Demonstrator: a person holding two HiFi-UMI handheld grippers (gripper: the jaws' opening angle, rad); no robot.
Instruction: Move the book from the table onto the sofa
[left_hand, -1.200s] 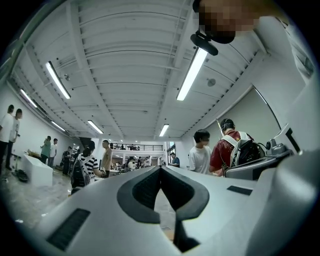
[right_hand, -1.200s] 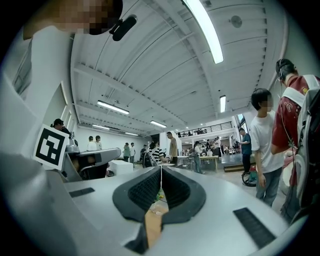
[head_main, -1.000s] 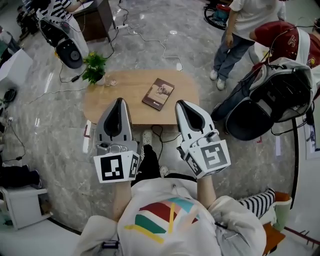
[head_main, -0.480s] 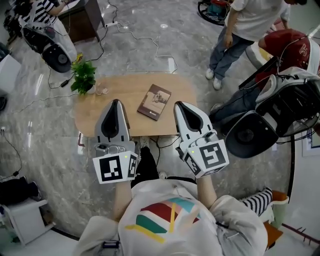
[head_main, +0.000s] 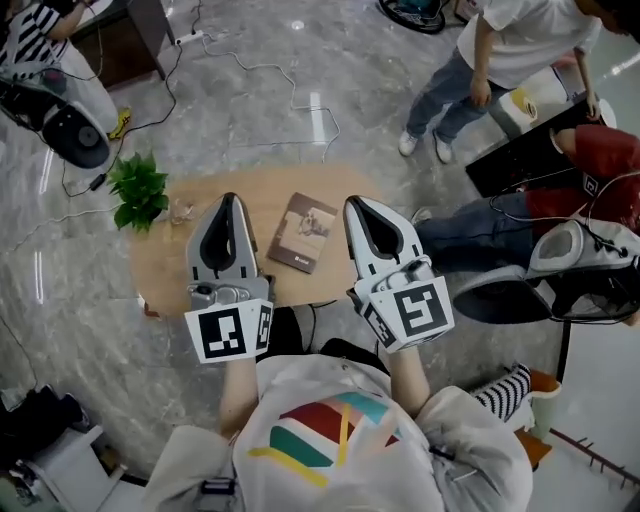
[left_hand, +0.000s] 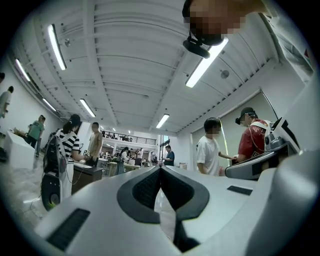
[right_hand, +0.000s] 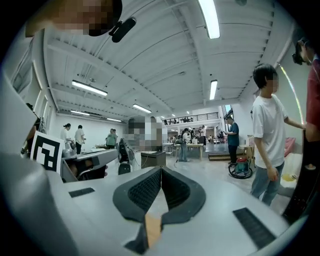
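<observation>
at the far left, a little green plant (head_main: 138, 190) stood on the corner of the wooden table (head_main: 165, 262). next came the left gripper (head_main: 228, 201), held above the near side of the table. its two jaws were pressed together and nothing was between them. the book (head_main: 303, 232) lay flat on the table, in the gap between the two grippers, and neither one touched it. to the right of the book was the right gripper (head_main: 352, 206). its jaws were closed tight too, with nothing in them. farther right, a person in jeans (head_main: 470, 232) sat close to the table, and another person (head_main: 490, 55) stood behind.

it looked like the job had hardly begun. the book had not been picked up. a gripper had to open, go down to the book and take hold of it. then the book had to be carried to the sofa, which could not be made out for sure here.
</observation>
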